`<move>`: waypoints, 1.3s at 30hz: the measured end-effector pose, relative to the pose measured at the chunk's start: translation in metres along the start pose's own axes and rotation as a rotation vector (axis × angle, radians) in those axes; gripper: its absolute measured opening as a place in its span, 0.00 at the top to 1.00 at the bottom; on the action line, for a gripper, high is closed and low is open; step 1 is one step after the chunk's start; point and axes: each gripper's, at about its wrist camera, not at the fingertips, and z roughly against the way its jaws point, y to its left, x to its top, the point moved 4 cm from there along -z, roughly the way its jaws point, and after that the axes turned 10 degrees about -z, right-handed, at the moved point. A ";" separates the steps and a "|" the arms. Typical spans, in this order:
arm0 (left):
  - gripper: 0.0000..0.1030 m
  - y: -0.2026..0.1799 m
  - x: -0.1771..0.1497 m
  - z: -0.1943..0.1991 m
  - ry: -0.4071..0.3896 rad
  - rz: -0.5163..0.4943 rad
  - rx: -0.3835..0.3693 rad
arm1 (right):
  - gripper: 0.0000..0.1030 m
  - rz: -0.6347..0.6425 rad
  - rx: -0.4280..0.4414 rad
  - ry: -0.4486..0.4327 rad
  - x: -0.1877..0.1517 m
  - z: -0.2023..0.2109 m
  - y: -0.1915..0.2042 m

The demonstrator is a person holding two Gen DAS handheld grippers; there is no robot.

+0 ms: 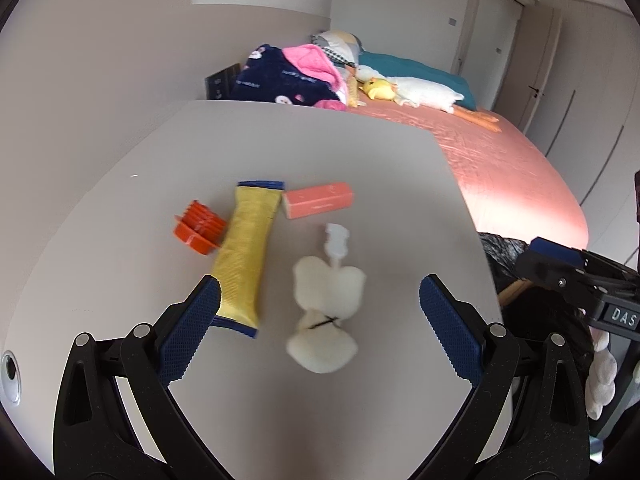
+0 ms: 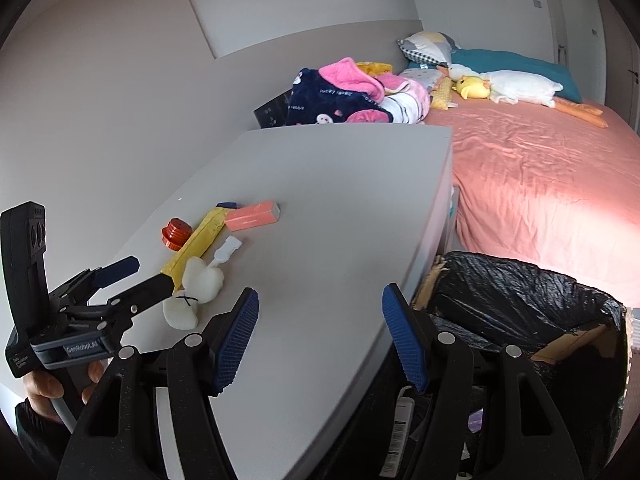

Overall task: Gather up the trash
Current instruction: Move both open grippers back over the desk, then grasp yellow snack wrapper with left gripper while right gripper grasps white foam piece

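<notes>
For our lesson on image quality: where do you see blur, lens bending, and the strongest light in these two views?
Left wrist view: the white foam piece is smeared by blur, and the desk edge bows. Right wrist view: sharper, and light washes out the pink bed sheet at the right edge.

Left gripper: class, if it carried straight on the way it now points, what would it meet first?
Most likely the white foam piece, which lies between the open fingers of the left gripper; the yellow packet sits just left of that line. Depth is uncertain.
</notes>
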 end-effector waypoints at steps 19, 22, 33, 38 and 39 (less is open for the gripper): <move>0.50 0.059 -0.015 -0.053 0.137 0.035 0.021 | 0.36 0.077 0.067 0.120 -0.017 -0.051 0.065; 0.56 0.061 -0.014 -0.054 0.131 0.021 0.022 | 0.36 0.081 0.073 0.140 -0.021 -0.059 0.072; 0.70 0.057 -0.002 -0.038 0.033 -0.049 0.042 | 0.36 0.090 0.090 0.178 -0.032 -0.074 0.088; 0.71 0.059 0.009 -0.019 -0.036 -0.042 0.045 | 0.36 0.093 0.097 0.186 -0.033 -0.079 0.098; 0.71 0.060 0.011 -0.016 -0.045 -0.034 0.044 | 0.36 0.092 0.097 0.186 -0.033 -0.081 0.100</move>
